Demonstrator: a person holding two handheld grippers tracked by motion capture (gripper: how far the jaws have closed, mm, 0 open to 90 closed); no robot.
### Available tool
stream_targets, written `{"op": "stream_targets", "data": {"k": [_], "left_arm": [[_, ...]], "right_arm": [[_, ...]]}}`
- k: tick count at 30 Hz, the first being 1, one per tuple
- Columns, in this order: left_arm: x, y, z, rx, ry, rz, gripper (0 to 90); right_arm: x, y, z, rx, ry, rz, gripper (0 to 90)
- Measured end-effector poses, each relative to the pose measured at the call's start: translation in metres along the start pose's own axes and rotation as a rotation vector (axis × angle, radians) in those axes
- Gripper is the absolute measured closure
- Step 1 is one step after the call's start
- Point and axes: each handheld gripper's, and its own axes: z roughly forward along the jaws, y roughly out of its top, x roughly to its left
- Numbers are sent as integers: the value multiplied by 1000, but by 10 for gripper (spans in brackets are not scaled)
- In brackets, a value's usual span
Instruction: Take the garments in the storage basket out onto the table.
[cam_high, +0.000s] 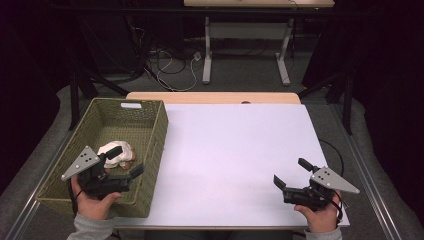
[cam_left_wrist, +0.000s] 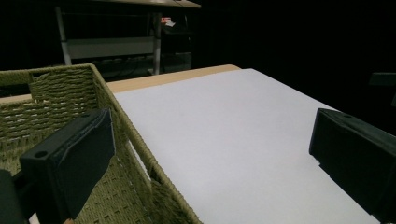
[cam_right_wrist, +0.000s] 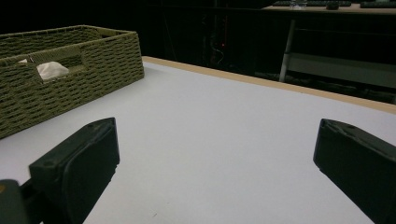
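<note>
An olive woven basket (cam_high: 157, 132) stands on the left side of the white table (cam_high: 235, 150). A white and brown soft thing (cam_high: 120, 150) lies inside it, and it shows white (cam_right_wrist: 51, 70) through the basket's handle hole in the right gripper view. My left gripper (cam_high: 125, 161) hovers over the basket's near right corner, open and holding nothing. In the left gripper view (cam_left_wrist: 210, 163) its jaws straddle the basket's right wall (cam_left_wrist: 123, 128). My right gripper (cam_high: 291, 173) is open over the table's near right corner, and nothing lies between its jaws (cam_right_wrist: 215, 172).
The basket (cam_right_wrist: 79, 56) takes up the table's left third. A wooden strip (cam_high: 212, 97) runs along the table's far edge. Behind it stands another table's white frame (cam_high: 207, 50), with cables on the floor (cam_high: 170, 65). Dark surroundings close in on both sides.
</note>
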Motion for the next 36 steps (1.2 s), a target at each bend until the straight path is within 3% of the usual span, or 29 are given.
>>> {"op": "stream_targets", "data": {"k": [6,11,16,20,22,25,29,33,36], "left_arm": [[7,0,1,-8,24,-25,7],[9,4,-3,1,38,-25,7],[12,10,-8,-20,86,-47,9],[22,16,-13,-20,98,-95,9],[28,20,-15,-2,93,-122,9],[38,28,-15,27,117,-131,9],[45,36,-12,89,173,-118,9],[48,43,-6,165,292,-87,8],[50,48,-2,182,308,-71,8]], "right_arm": [[-5,-4,-2,7,-15,5,0],[-9,0,-3,-2,-8,52,0],[-9,2,-5,22,-39,21,0],[-9,0,-11,35,-45,14,0],[-11,-2,-12,35,-49,14,0],[-12,-5,-9,29,-46,25,0],[-10,-7,-3,45,-27,13,0],[-5,-8,-3,58,-9,-19,1],[-3,-9,-4,55,-8,-34,1]]}}
